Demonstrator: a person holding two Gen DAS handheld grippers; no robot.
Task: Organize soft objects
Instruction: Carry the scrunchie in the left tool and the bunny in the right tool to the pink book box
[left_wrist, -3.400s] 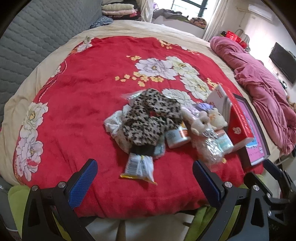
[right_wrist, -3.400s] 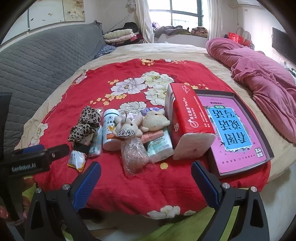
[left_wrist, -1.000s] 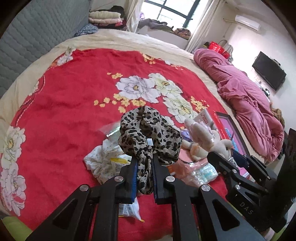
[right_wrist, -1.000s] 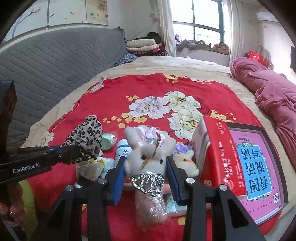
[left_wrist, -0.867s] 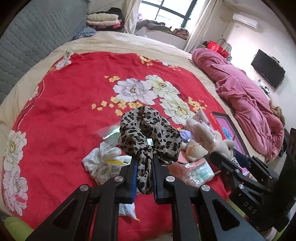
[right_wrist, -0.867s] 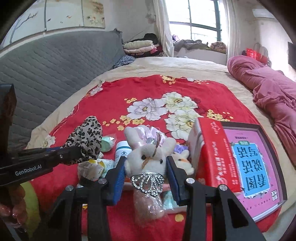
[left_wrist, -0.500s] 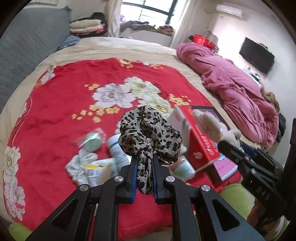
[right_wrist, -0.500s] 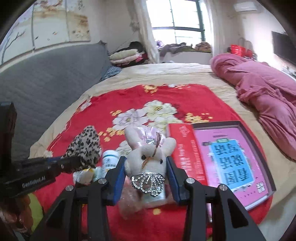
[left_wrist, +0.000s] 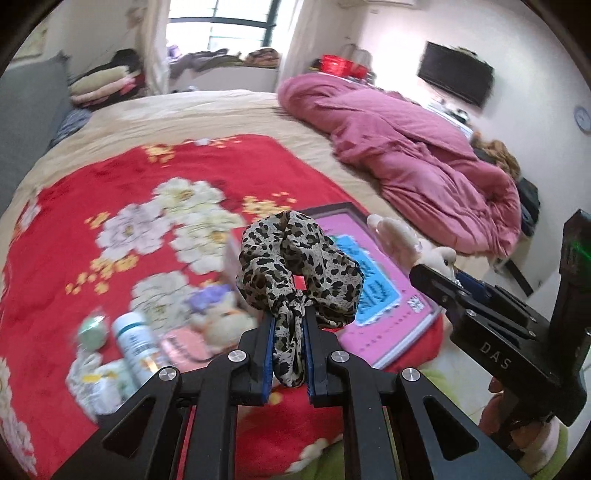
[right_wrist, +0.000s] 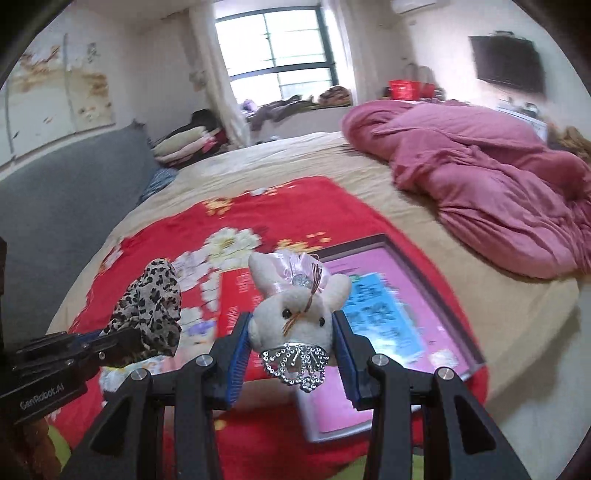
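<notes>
Since both were lifted off the red floral blanket (left_wrist: 74, 206), left tongs (left_wrist: 287, 343) clamp the leopard-print fabric scrunchie (left_wrist: 295, 266), right tongs (right_wrist: 291, 354) clasp the white plush rabbit (right_wrist: 295, 314), both airborne above the pink framed board (right_wrist: 388, 314), sorting underway.

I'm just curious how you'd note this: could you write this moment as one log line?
left hand-held gripper: shut on leopard scrunchie | right hand-held gripper: shut on plush bunny | both held above red blanket

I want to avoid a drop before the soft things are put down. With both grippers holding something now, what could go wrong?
1. The left gripper pinches only a thin fold of the leopard-print fabric scrunchie; it may slip out.
2. The right gripper squeezes the white plush rabbit at its head, so its beaded silver ornament hangs loose and could snag.
</notes>
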